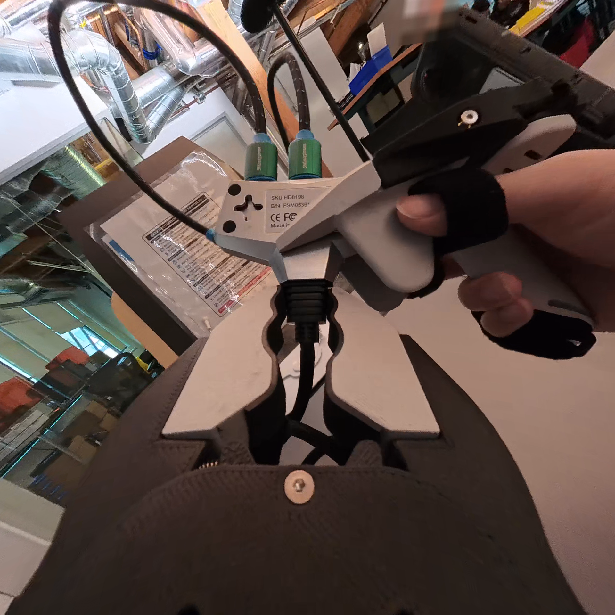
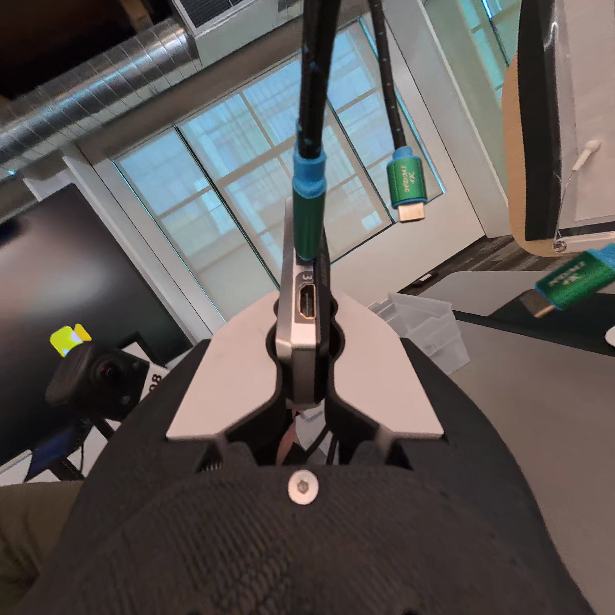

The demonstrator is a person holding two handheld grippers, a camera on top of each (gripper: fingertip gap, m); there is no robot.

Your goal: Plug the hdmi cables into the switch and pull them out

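Left tongs (image 1: 304,301) are clamped on black plug (image 1: 303,304), right tongs (image 2: 304,329) on switch (image 2: 299,332); force should be kept straight along the port.

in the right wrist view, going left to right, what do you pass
black camera → green plug seated in the switch → loose green plug hanging free → clear plastic bin → second loose green plug at the right edge

White printed sticker (image 1: 293,211) on the switch (image 1: 246,239) underside, frame centre; wording not copied. Gold lettering on green plugs (image 1: 261,163). Printed laminated sheet (image 1: 186,253), centre left.
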